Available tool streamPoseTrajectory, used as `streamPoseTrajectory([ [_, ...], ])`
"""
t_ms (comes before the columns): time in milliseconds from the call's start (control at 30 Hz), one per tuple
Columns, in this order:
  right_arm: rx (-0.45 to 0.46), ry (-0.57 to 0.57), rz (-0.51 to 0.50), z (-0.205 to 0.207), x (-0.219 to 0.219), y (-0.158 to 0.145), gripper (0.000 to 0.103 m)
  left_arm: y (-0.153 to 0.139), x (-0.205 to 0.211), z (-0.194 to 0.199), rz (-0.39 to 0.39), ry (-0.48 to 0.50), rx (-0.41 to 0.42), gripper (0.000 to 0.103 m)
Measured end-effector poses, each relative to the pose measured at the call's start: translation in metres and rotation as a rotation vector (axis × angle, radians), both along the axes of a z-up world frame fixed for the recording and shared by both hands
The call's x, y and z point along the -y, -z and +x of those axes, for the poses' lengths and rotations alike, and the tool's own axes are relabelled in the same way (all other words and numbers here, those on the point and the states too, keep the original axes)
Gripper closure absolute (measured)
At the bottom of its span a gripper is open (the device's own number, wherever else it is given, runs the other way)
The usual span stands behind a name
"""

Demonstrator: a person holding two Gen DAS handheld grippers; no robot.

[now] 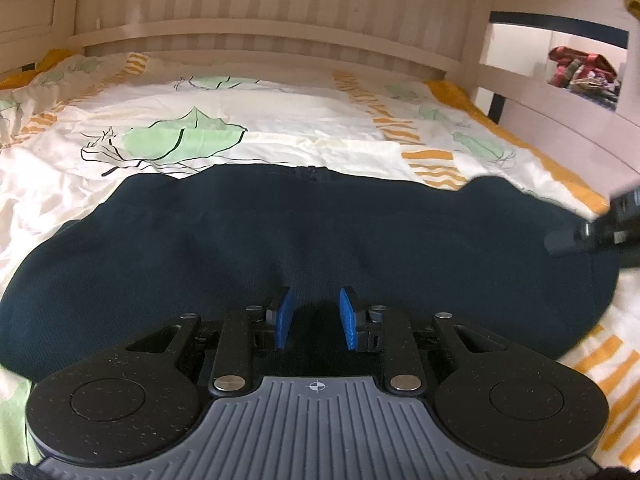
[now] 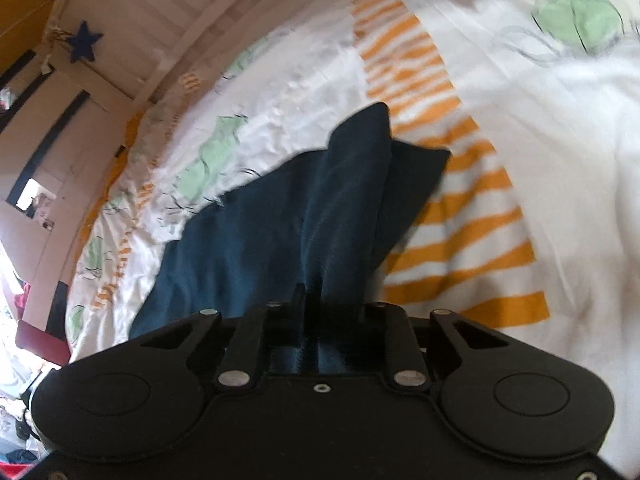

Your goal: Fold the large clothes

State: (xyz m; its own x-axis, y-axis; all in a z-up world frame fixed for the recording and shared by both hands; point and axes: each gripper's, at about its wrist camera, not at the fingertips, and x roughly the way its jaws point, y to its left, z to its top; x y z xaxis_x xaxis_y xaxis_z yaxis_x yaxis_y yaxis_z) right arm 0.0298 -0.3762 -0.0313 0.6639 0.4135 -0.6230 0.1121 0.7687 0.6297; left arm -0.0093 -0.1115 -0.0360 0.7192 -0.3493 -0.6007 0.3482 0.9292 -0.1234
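A large dark navy garment [image 1: 304, 240] lies spread across the bed, with a zipper at its far edge. My left gripper [image 1: 315, 310] hovers low over its near middle, jaws open, blue pads [image 1: 285, 316] apart and empty. My right gripper [image 2: 314, 304] is shut on a fold of the same navy garment [image 2: 280, 232] and lifts that part off the bed; its fingertips are buried in the cloth. The right gripper also shows at the right edge of the left wrist view [image 1: 592, 232], at the garment's right end.
The bed cover [image 1: 280, 128] is white with green leaf prints and orange stripes. A slatted wooden bed frame [image 1: 256, 36] runs behind, with a side rail [image 1: 560, 128] at right. A blue star [image 2: 83, 42] hangs on the frame.
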Motion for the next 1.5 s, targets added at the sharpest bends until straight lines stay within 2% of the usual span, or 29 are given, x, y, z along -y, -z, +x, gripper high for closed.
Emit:
streamPoseTrajectory([
  [133,0.041,-0.024,0.024,0.006,-0.016,-0.029,0.078,0.009,0.001,0.002,0.002,0.015,-0.014,0.077],
  [300,0.099,-0.105,0.061,0.025,-0.053,-0.063,0.078,0.009,-0.009,0.012,-0.070,0.022,-0.060,0.077],
  [433,0.120,-0.221,0.121,0.055,-0.105,-0.076,0.078,0.005,-0.027,0.009,-0.149,-0.001,-0.097,0.076],
  [567,0.107,-0.340,0.115,0.087,-0.163,-0.068,0.078,-0.005,-0.049,-0.004,-0.163,-0.058,-0.109,0.077],
  [667,0.066,-0.418,0.109,0.112,-0.205,-0.050,0.078,-0.008,-0.073,-0.016,-0.207,-0.100,-0.140,0.078],
  [767,0.025,-0.477,0.078,0.129,-0.239,-0.032,0.078,-0.011,-0.091,-0.027,-0.180,-0.159,-0.152,0.078],
  [833,-0.008,-0.502,0.072,0.139,-0.255,-0.018,0.078,-0.010,-0.105,-0.032,-0.178,-0.195,-0.174,0.078],
  [1000,-0.079,-0.548,0.070,0.154,-0.282,0.009,0.078,-0.005,-0.131,-0.036,-0.242,-0.278,-0.239,0.078],
  [1100,-0.100,-0.576,0.120,0.158,-0.295,0.018,0.081,-0.006,-0.130,-0.038,-0.236,-0.275,-0.236,0.078],
  [1200,-0.071,-0.595,0.078,0.157,-0.306,0.016,0.081,-0.012,-0.126,-0.039,-0.224,-0.245,-0.211,0.078],
  [1300,-0.063,-0.610,0.180,0.156,-0.305,0.010,0.076,-0.022,-0.122,-0.046,-0.216,-0.190,-0.166,0.078],
  [1367,0.001,-0.626,0.178,0.150,-0.299,-0.009,0.073,-0.032,-0.118,-0.052,-0.199,-0.151,-0.117,0.078],
  [1433,0.075,-0.628,0.165,0.142,-0.287,-0.032,0.053,-0.044,-0.110,-0.057,-0.184,-0.102,-0.068,0.078],
  [1500,0.155,-0.617,0.166,0.134,-0.269,-0.054,0.044,-0.055,-0.101,-0.061,-0.176,-0.054,-0.018,0.077],
])
